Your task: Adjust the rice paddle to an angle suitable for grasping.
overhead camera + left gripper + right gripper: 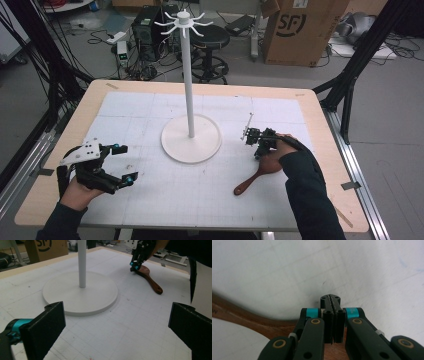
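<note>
We see the right tongs (258,145) pressed fully together, empty, tips down over the wooden spoon (254,178) lying on the worktop (310,102) right of the white stand (190,137); the left tongs (123,163) gape wide, empty.

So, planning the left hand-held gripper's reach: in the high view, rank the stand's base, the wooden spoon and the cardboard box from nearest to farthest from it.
1. Stand's base, table centre, right of the left hand-held gripper.
2. Wooden spoon, table's right side.
3. Cardboard box, on the floor beyond the table.

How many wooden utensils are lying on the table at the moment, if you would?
1: a wooden spatula on the white mat, right of the stand base, under the right gripper.
</note>
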Tool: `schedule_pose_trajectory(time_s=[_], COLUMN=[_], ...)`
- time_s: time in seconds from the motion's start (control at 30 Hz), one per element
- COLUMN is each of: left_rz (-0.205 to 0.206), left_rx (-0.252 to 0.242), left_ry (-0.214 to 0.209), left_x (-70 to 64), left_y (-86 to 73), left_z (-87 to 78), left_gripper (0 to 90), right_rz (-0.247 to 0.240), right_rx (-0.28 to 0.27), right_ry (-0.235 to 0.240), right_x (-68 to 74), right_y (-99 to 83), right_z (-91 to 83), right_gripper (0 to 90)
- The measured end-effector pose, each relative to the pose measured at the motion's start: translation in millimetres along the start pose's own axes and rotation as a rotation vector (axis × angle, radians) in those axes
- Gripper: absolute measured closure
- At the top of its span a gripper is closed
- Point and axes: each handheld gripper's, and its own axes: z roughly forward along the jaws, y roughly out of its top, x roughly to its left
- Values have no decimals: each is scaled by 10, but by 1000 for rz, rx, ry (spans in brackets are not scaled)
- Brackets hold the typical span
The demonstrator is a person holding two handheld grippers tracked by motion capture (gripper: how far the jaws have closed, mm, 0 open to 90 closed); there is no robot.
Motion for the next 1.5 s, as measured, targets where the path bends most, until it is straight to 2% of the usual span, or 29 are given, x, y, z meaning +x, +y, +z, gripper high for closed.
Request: schedule_pose_trajectory(time_s=[0.03, 0.07, 0.33, 0.47, 0.63, 0.8, 0.83, 0.9, 1.03, 1.13, 1.27, 1.37, 1.5], left_rz=[-1, -1, -1, 4, 1, 5, 4, 5, 8, 7, 5, 6, 6], left_rx=[-2, -1, -4, 0, -3, -3, -2, -2, -1, -3, -4, -3, -4], left_ry=[1, 2, 2, 1, 2, 1, 3, 4, 1, 1, 1, 1, 1], left_x=[0, -2, -3, -1, -5, 1, 1, 1, -4, -7, -4, -5, -7], left_y=[0, 0, 2, 3, 6, 7, 6, 6, 10, 12, 12, 11, 12], left_z=[1, 2, 3, 7, 10, 12, 15, 16, 16, 12, 9, 10, 9], left_gripper=[17, 17, 17, 17, 16, 17, 17, 17, 17, 17, 17, 17, 17], right_rz=[16, 6, 17, -14, -18, -34, -54, -87, -163, -192, -255, -285, -320], right_rx=[5, 3, 17, 12, 34, -16, -50, -55, -62, -66, -69, -62, -57], right_ry=[5, 13, 34, 31, 35, -2, 4, -2, 17, 36, 58, 72, 127], right_x=[22, 28, 133, 209, 304, 365, 436, 540, 745, 877, 1015, 1097, 1179], right_y=[-24, -52, -252, -333, -401, -418, -404, -372, -292, -235, -176, -146, -117], right_z=[2, 15, 6, -16, -20, -123, -197, -247, -284, -301, -302, -277, -215], right_gripper=[894, 895, 895, 895, 895, 894, 895, 894, 894, 894, 895, 895, 895])
